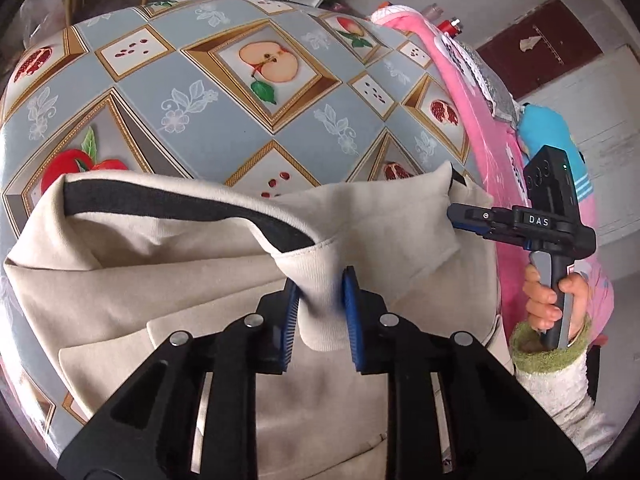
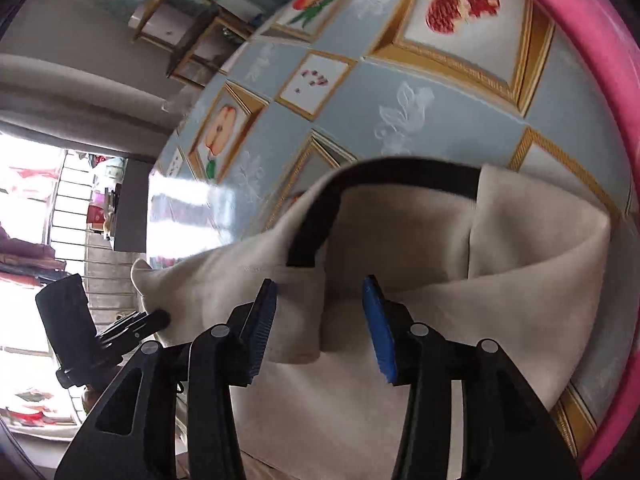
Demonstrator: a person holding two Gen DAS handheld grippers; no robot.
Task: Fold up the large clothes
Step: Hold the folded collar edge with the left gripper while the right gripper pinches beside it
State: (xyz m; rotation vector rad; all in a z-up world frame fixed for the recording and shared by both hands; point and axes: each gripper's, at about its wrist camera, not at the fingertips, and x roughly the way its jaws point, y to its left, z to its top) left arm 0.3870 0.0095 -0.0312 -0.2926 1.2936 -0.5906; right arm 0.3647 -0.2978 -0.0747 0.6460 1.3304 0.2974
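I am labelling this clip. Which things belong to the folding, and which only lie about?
Folding:
beige garment
left gripper
right gripper

Lying about:
fruit-print tablecloth
pink cloth
blue cloth
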